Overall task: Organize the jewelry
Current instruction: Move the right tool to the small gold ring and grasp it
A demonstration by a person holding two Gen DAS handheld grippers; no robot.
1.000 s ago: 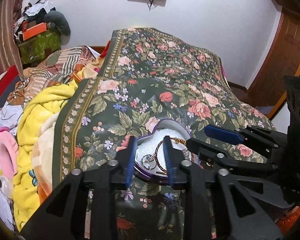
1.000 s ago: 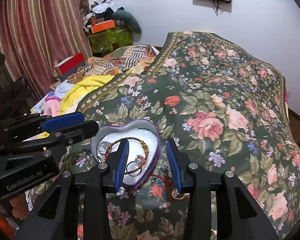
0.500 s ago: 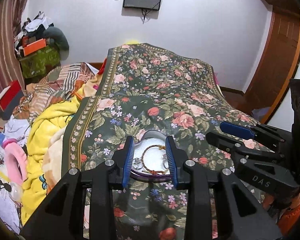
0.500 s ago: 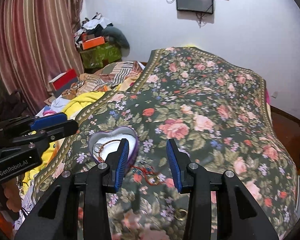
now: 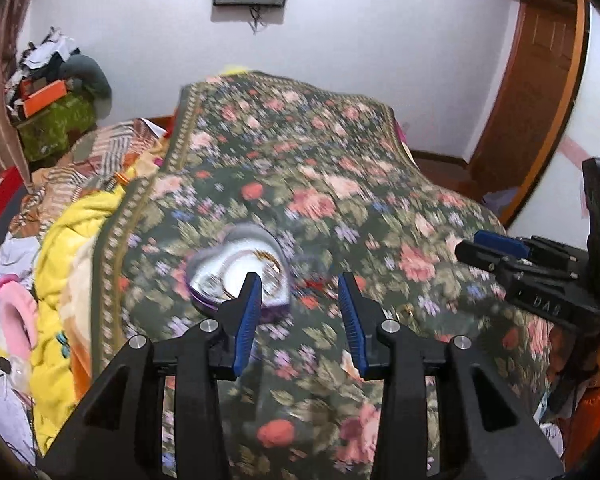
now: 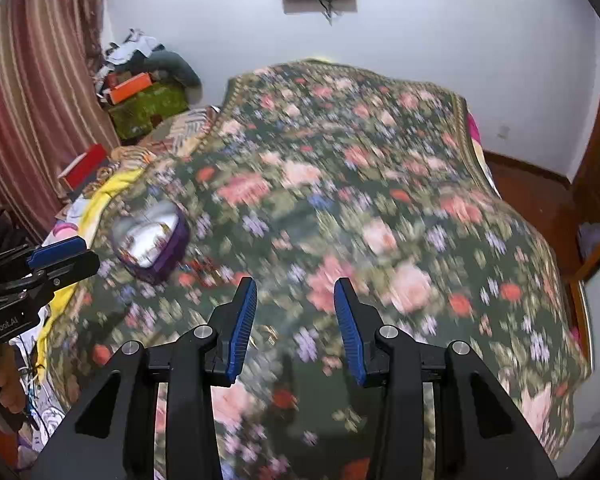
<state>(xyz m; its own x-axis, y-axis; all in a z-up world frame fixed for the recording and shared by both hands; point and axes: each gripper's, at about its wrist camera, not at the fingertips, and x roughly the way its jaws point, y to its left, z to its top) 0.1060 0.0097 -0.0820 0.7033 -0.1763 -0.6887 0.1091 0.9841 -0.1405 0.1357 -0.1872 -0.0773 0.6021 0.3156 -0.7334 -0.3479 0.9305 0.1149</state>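
Purple-walled, the heart-shaped tin (image 5: 240, 276) is lying on the floral bedspread (image 5: 340, 184), now farther off as both tools are pulling back. The left hand-held gripper (image 5: 300, 308) is opening, nothing between its jaws; the right hand-held gripper (image 6: 295, 312) stands parted and empty. Blur probably hides loose jewelry.
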